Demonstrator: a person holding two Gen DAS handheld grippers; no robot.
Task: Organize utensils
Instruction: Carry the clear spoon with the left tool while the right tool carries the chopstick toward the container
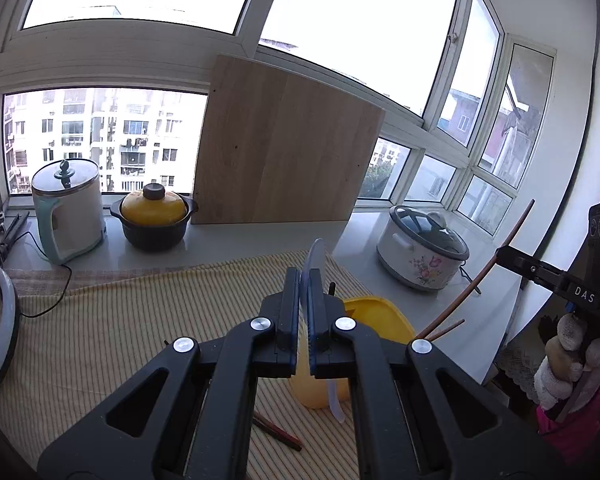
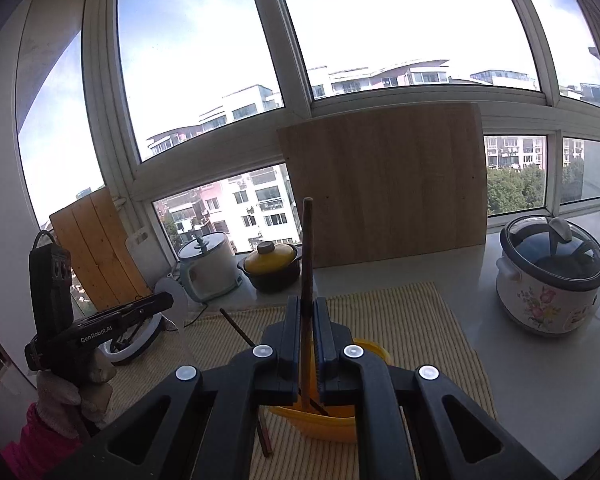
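Utensils are mid-sort: the left gripper [image 1: 305, 312] is clamped on a thin translucent blue-edged plastic utensil [image 1: 315, 258], perhaps a spoon handle, and the right gripper [image 2: 308, 328] pinches a dark brown wooden chopstick [image 2: 307, 248]. Both hang above the yellow plastic holder [image 1: 374, 312] on the striped yellow mat [image 1: 120, 320] near the counter's front edge. Either thin piece could pivot and miss the holder, joining the loose chopsticks [image 1: 278, 434] beside it.
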